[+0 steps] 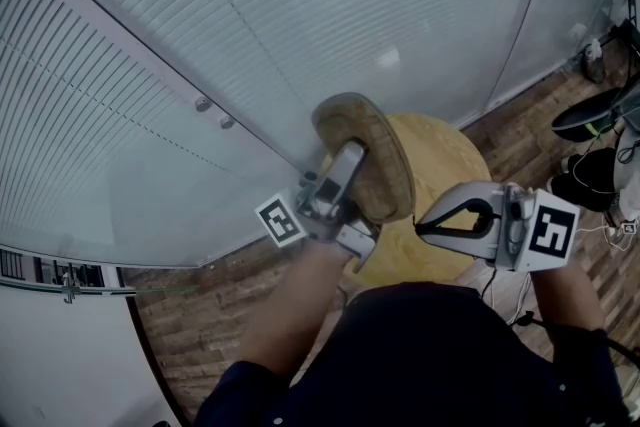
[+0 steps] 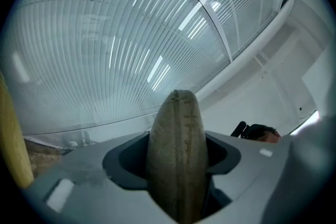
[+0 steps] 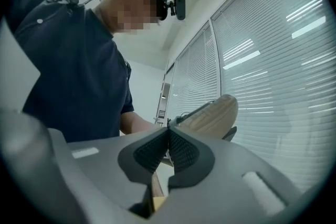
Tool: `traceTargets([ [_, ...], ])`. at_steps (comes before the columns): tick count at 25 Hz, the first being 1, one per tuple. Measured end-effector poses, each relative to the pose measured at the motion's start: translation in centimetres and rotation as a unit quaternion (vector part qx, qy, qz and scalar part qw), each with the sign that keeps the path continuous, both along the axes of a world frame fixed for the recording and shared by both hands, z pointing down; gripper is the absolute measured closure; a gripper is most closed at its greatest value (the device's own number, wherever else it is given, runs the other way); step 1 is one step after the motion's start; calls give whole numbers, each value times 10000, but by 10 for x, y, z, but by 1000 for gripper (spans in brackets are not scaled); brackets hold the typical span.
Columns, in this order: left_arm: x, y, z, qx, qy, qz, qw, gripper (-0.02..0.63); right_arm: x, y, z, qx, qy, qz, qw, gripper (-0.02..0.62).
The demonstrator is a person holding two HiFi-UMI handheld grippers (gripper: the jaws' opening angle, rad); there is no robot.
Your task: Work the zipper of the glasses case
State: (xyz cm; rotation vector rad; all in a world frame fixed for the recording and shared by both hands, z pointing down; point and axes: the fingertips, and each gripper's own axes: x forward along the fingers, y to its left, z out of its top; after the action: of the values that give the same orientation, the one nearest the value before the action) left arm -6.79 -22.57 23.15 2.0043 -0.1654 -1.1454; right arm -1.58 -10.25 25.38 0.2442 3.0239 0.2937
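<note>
The glasses case is a tan oval pouch held up above the round wooden table. My left gripper is shut on it across its width. In the left gripper view the case stands edge-on between the grey jaws, its zipper seam running up the middle. My right gripper is shut and points left, its tips just below the case's lower right edge. In the right gripper view the pads meet, a tiny dark sliver pokes up at their tips, and the case lies just beyond.
A glass wall with horizontal blinds stands close behind the table. The floor is wood planks. A black chair base and cables sit at the far right. The person's dark-sleeved body fills the left of the right gripper view.
</note>
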Motion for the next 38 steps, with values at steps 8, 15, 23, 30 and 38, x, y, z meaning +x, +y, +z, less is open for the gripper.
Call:
traceTargets([
  [8,2,2,-12,-12,162,-39,9999,310,-25,12,16,400,458,38,9981,584],
  [15,-3,3,-2,-219,198,-157,9994,310,-37,17,41,712,1009,142,9922,584],
  [23,-6,-1,5,-100,-811,-821,9933,308,-26,0,26,161,186,637,9977,549],
  [30,-13,-8,38,-134,-1623,-1086,9807,308,-4,-13,32,-203,201,792,9965,411],
  [38,-9,-2,83,400,-3731,-1662,9119,307,51,-79,79,-989,556,2514,9612,436],
])
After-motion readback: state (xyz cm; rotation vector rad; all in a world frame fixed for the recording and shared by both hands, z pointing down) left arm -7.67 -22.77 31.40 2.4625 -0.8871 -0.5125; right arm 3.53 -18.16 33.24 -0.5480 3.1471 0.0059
